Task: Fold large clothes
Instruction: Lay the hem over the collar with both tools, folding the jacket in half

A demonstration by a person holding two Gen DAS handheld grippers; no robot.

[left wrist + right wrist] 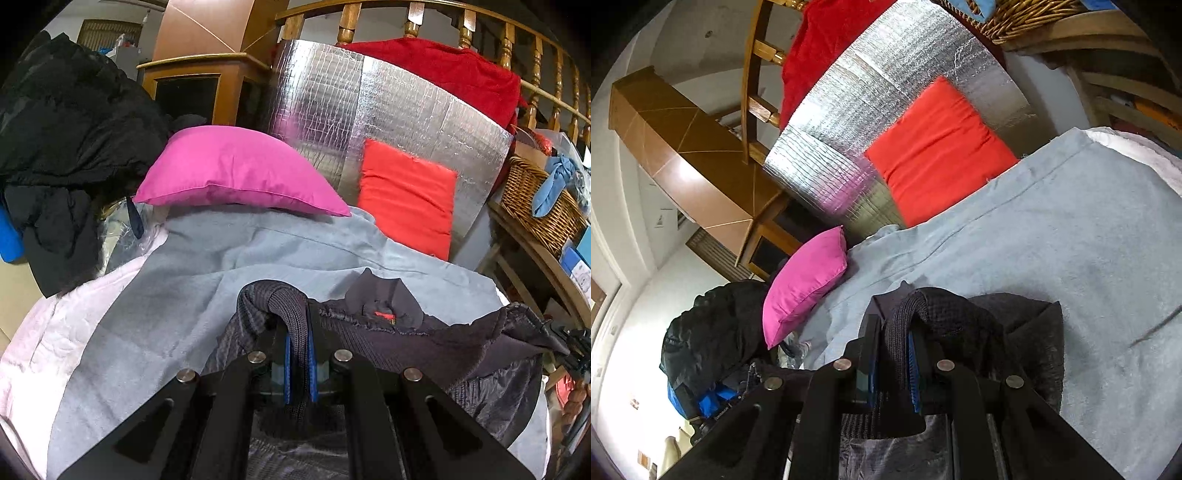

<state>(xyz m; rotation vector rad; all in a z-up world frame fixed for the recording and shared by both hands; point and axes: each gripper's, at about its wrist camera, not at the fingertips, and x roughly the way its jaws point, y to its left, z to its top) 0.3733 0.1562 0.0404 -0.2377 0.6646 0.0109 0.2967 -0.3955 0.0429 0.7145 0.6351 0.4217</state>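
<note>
Left gripper (297, 354) and right gripper (894, 354) each pinch a ribbed edge of the dark jacket (461, 343), jaws narrow, holding it stretched over the grey blanket (147, 314), near the pink pillow (236, 173), likely to lay it flat for folding

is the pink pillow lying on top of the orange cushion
No, in the left wrist view the pink pillow rests on the grey blanket, apart from the orange cushion, which leans on the silver foil panel.
</note>
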